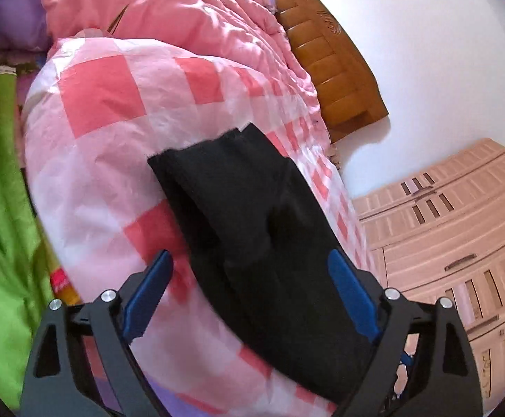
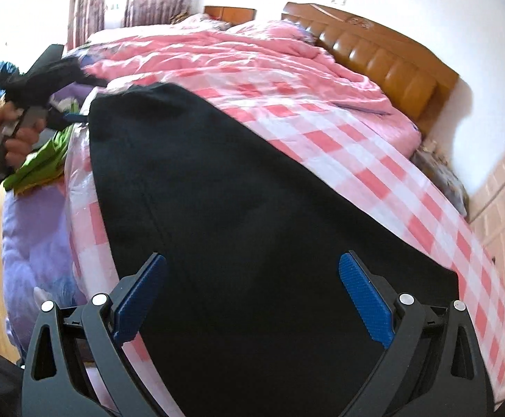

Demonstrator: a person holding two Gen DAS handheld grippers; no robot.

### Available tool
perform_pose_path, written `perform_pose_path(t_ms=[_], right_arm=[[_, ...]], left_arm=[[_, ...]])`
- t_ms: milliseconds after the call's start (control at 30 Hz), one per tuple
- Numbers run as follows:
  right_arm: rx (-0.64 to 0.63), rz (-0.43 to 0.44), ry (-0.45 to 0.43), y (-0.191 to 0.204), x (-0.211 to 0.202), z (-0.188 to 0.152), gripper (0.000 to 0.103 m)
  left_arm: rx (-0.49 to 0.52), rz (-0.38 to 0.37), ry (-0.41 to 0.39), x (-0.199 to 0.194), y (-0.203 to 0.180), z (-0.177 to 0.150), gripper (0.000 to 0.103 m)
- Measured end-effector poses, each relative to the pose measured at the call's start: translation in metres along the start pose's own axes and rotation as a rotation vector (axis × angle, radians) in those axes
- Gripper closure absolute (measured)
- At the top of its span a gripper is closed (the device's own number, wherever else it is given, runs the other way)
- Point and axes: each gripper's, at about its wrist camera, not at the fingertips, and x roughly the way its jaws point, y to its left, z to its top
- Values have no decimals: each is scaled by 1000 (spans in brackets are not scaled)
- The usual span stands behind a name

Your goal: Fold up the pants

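Fingers (image 2: 363, 299) of right gripper (image 2: 252, 274) spread wide, released, above black pants (image 2: 238, 208). Left gripper (image 1: 252, 271) also released over pants' far end. Pants lie flat on bed (image 2: 356, 132), long axis running diagonally w/ checked cover.

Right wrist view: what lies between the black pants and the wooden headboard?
Pink checked quilt covers the stretch between pants and headboard; nothing else shows.
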Motion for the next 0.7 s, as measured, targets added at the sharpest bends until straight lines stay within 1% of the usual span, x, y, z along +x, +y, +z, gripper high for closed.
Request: perform_pose_path(t_ms=[33, 67, 100, 200, 333, 400, 433, 467, 500, 533, 567, 600, 633, 667, 700], right_arm=[[-8, 1, 5, 3, 2, 3, 6], [-11, 3, 10, 4, 4, 4, 7], [-10, 11, 16, 6, 7, 5, 6], [0, 36, 19, 11, 13, 10, 6], [15, 110, -1, 23, 23, 28, 6], [38, 185, -7, 28, 35, 44, 6], [46, 203, -3, 30, 42, 52, 6], [55, 222, 9, 31, 53, 61, 6], [60, 226, 23, 32, 62, 68, 6], [56, 210, 48, 33, 73, 74, 6], [47, 188, 70, 34, 80, 76, 6], [28, 154, 114, 36, 91, 77, 6], [10, 140, 150, 38, 99, 75, 7], [-9, 133, 185, 40, 108, 71, 6], [9, 155, 173, 37, 108, 68, 6]], left_arm=[[3, -14, 11, 6, 0, 3, 14], [4, -12, 19, 13, 0, 5, 14], [5, -9, 21, 16, -1, 8, 14], [2, -32, 12, 25, 4, 19, 14], [-24, -79, -11, 37, 11, 35, 14], [-6, -83, -30, 39, 11, 38, 14], [8, -76, -47, 39, 10, 37, 19], [23, -45, -64, 35, 10, 33, 30], [48, 30, -82, 34, 9, 29, 70], [47, 41, -84, 32, 13, 24, 80], [21, -2, -92, 29, 18, 23, 84], [10, -34, -108, 24, 21, 21, 86], [28, -24, -115, 21, 18, 19, 86], [71, 9, -127, 17, 10, 15, 87], [103, 33, -136, 15, 2, 13, 87]])
